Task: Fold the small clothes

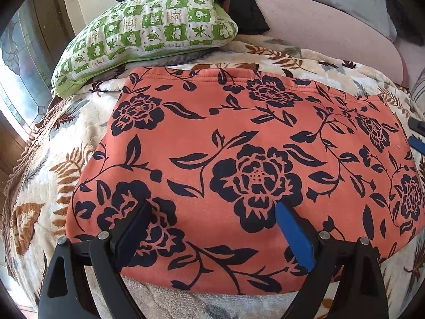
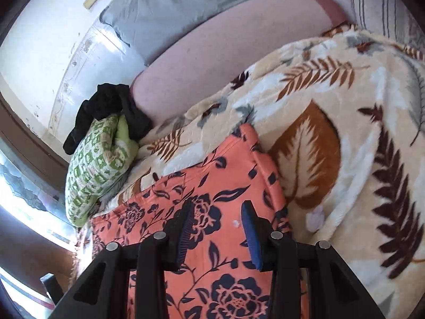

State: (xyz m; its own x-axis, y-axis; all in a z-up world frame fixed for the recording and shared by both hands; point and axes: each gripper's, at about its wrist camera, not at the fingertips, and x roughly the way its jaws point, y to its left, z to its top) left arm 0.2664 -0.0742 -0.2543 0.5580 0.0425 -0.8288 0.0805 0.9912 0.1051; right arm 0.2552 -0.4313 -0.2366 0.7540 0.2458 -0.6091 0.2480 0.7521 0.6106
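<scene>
An orange garment with dark navy flowers (image 1: 239, 143) lies folded flat on a cream leaf-print blanket (image 1: 45, 180). My left gripper (image 1: 212, 207) is open over its near edge, fingers wide apart, holding nothing. My right gripper (image 2: 217, 207) is open above the garment's right end (image 2: 220, 175), empty. Its blue fingertips (image 1: 417, 141) show at the right edge of the left wrist view.
A green and white patterned pillow (image 1: 143, 34) lies behind the garment, with black clothing (image 1: 239, 2) on and beside it. A pink cushion (image 1: 324, 34) and a grey pillow (image 2: 180, 8) lie further back. A window is at the left.
</scene>
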